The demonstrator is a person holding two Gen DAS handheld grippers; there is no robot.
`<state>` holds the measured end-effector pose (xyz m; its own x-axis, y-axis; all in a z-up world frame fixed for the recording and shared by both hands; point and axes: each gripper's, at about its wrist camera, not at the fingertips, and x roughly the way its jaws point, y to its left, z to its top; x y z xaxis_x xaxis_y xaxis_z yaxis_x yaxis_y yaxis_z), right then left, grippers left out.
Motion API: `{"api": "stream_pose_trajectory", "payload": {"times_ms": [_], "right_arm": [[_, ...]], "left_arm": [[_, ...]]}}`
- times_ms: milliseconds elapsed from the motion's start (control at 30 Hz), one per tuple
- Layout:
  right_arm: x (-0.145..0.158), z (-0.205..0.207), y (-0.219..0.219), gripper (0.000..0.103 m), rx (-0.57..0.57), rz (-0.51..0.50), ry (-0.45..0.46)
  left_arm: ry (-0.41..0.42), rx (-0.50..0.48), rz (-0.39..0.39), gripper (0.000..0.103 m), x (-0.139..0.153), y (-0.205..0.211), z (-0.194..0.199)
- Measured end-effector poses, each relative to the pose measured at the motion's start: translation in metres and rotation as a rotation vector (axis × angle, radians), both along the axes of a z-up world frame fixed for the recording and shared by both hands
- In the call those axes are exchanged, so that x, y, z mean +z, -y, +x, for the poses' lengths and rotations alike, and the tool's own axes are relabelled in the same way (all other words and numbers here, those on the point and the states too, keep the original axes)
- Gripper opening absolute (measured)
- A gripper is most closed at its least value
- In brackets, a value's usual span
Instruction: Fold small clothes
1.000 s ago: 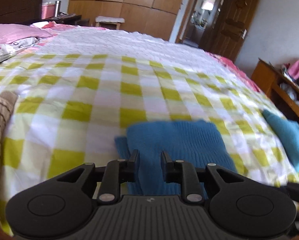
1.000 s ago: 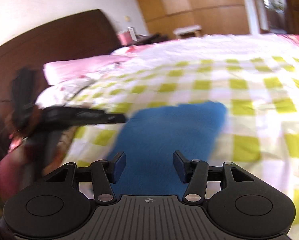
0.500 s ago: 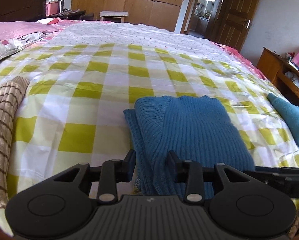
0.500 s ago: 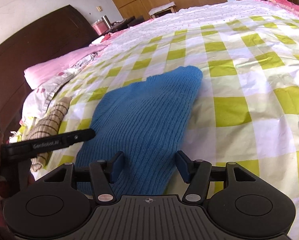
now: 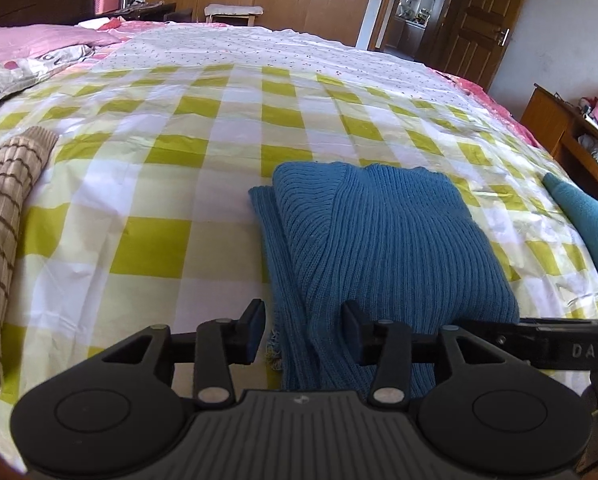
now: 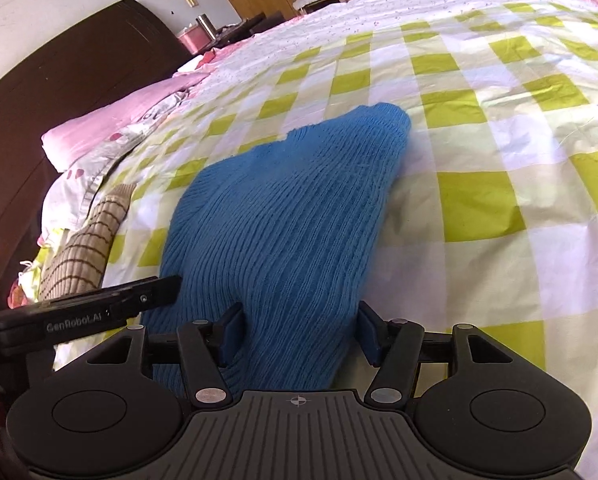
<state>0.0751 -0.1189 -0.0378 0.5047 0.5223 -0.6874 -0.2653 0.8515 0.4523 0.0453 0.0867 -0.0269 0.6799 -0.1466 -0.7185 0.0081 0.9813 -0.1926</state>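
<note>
A blue ribbed knit garment (image 5: 383,236) lies folded on the yellow-and-white checked bedspread (image 5: 159,184). My left gripper (image 5: 303,330) is open at the garment's near edge, with the cloth between its fingers. The garment also shows in the right wrist view (image 6: 295,216). My right gripper (image 6: 297,332) is open over its near end, fingers either side of the cloth. The other gripper's finger (image 6: 143,296) shows at the left of that view.
A beige brown-striped knit (image 5: 3,216) lies at the bed's left edge. A teal garment (image 5: 591,216) lies at the right edge. Pink pillows (image 5: 31,40) and a dark headboard (image 6: 59,80) are at the left. A wooden shelf (image 5: 559,120) stands at the right.
Both grippers have come down close to the blue garment's near edge. The left jaws have opened wider. The garment now lies flat and still.
</note>
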Motion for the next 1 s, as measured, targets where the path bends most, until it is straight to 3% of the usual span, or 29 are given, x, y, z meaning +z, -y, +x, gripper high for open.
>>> {"api": "stream_pose_trajectory", "payload": {"times_ms": [200, 500, 700, 1000], "right_arm": [[0.002, 0.01, -0.011, 0.057, -0.001, -0.053, 0.047], [0.024, -0.023, -0.011, 0.057, 0.011, -0.165, 0.166], [0.014, -0.019, -0.014, 0.057, 0.012, -0.199, 0.124], [0.018, -0.024, -0.015, 0.057, 0.01, -0.219, 0.148]], "left_arm": [[-0.006, 0.041, 0.03, 0.05, 0.005, 0.006, 0.005], [0.025, 0.017, 0.152, 0.049, 0.014, 0.031, -0.006], [0.02, 0.022, 0.176, 0.049, 0.012, 0.035, -0.008], [0.026, 0.02, 0.209, 0.05, 0.01, 0.04, -0.01]]}}
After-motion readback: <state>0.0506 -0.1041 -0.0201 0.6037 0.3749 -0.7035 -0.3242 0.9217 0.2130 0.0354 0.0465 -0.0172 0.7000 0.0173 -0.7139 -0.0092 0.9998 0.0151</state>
